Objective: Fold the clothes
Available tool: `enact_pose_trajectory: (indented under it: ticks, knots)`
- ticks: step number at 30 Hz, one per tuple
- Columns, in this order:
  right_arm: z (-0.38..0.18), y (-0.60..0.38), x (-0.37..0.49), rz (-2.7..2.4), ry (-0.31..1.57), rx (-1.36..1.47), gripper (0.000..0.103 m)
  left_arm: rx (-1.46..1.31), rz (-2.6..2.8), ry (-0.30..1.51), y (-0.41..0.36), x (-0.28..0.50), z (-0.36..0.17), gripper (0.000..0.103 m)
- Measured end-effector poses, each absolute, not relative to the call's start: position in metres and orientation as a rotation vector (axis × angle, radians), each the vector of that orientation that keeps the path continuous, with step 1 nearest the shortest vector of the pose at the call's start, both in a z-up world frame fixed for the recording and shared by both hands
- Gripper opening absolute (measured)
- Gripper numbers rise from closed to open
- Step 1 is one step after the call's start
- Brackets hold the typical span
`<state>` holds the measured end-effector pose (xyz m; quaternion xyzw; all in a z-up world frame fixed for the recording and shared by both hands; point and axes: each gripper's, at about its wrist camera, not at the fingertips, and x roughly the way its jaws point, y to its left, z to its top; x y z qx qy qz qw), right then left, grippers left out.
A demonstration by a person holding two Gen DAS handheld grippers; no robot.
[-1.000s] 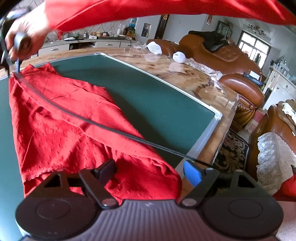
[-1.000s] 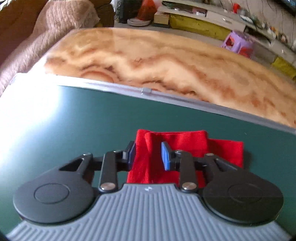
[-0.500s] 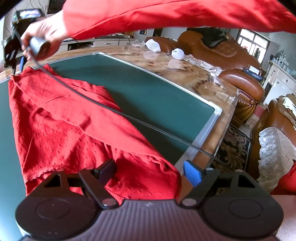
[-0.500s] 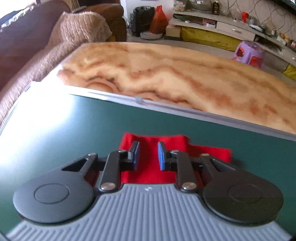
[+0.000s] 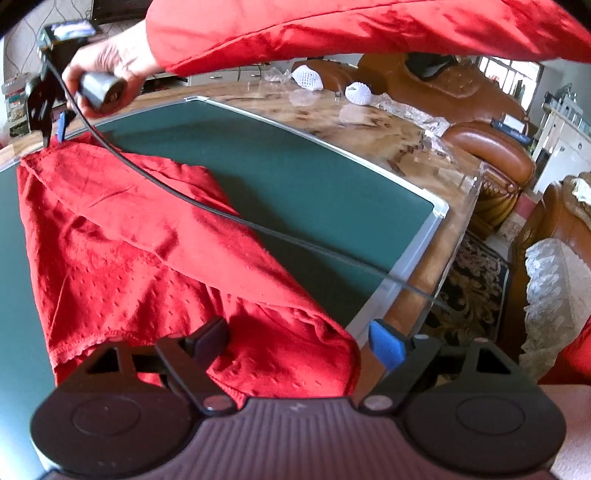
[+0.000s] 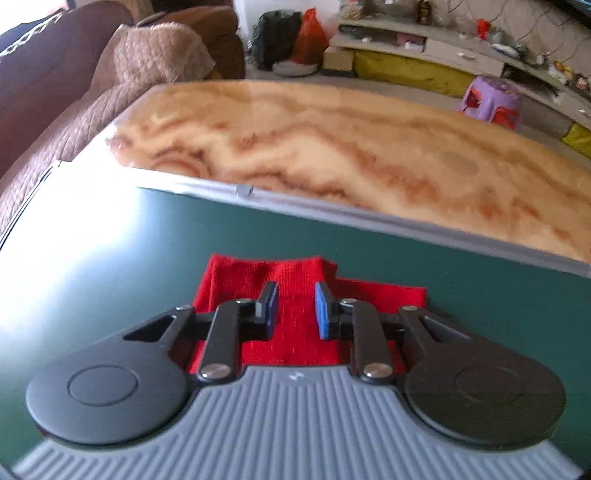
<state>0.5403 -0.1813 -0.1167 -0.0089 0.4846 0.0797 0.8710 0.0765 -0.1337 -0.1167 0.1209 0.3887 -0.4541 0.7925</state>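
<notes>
So the biggest thing here is the brown-and-cream marbled glossy tabletop, with a dark green mat with a pale metal frame laid on top of it. Brown leather sofas sit past the far end of the table.

Spread along the mat is the red knitted garment with a small dotted texture, rumpled, running from the near edge to the far corner. In the right wrist view only one end of it shows, a ribbed bit with a flat layer sticking out beside it.

A thin black cable runs diagonally over the cloth and off the table edge.

The left gripper sits over the near end of the garment with its fingers spread wide, nothing between them. The right gripper hangs over the far ribbed end, fingers partly apart with red cloth showing in the gap; can't tell if the tips touch the fabric. A hand in a shiny red sleeve holds its handle.
</notes>
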Motion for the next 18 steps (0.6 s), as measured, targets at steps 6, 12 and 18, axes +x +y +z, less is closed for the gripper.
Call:
enact_pose_trajectory:
  ticks: [6,12,18]
  knots:
    - [-0.103,-0.191,0.515,0.237,1.020,0.008,0.025,0.262,-0.967,0.860,-0.133,0.079,-0.114,0.087]
    - [-0.069,-0.220,0.368,0.426,1.079,-0.055,0.025,0.232,-0.904,0.897,-0.130,0.083,-0.109,0.086]
    - [-0.088,-0.242,0.260,0.410,1.151,-0.007,0.025,0.209,-0.834,0.927,-0.129,0.083,-0.105,0.086]
